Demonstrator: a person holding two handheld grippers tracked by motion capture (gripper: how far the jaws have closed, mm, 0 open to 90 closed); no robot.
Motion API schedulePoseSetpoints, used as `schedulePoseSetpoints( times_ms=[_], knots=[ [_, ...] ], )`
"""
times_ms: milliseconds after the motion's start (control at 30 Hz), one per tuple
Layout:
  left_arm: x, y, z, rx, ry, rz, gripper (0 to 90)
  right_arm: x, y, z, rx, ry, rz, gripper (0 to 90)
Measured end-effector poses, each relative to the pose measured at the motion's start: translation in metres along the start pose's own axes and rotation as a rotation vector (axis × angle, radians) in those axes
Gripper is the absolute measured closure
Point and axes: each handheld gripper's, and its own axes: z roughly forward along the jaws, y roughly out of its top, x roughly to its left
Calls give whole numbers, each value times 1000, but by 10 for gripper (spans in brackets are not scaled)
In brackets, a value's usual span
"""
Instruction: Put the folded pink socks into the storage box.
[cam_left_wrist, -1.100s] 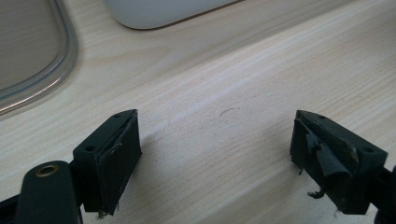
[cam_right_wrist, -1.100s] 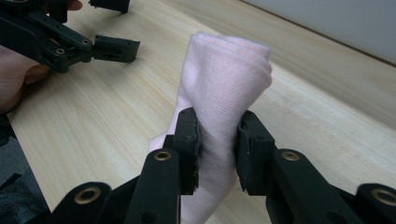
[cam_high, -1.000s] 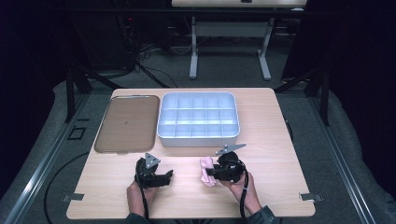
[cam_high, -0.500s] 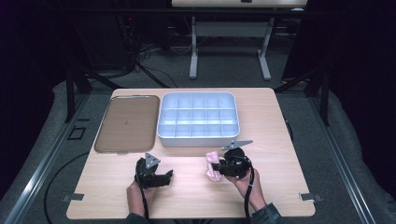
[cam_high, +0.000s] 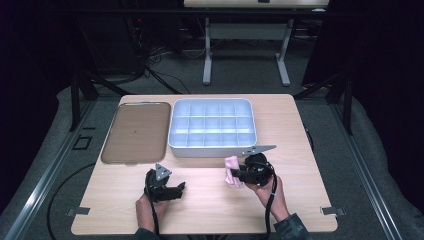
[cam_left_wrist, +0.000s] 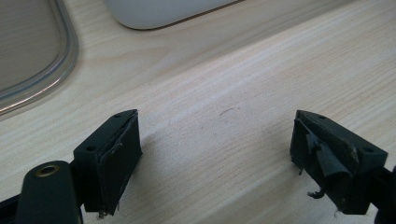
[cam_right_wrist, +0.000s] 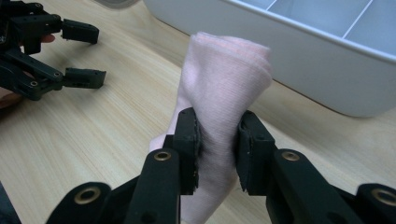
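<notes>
Since a second ago the right gripper (cam_high: 235, 175) has lifted its pink cloth (cam_high: 231, 170) closer to the white compartment box (cam_high: 212, 150). Its jaws pinch the rolled cloth just above the counter (cam_high: 210, 210). The left gripper (cam_high: 181, 189) rests low over the counter, jaws wide with nothing between.

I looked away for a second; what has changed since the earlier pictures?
The right gripper, shut on the pink cloth, has carried it up and toward the divided bin. The left gripper stayed open in place; the bin and the tray kept still.
</notes>
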Motion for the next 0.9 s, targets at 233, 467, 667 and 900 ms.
schedulePoseSetpoints(
  times_ms=[233, 467, 667, 900],
  knots=[
    [0, 0, 0, 0, 0, -1, 160, -4, 4, -6, -18, -14, -7, 722],
    [0, 0, 0, -1, 0, -1, 160, -9, 12, -13, -36, -26, -9, 722],
    [0, 0, 0, 0, 0, -1, 160, -11, 20, -18, -46, -37, -10, 722],
    [0, 0, 1, 10, 0, -4, 117, -13, 29, -24, -59, -49, -27, 721]
  ],
)
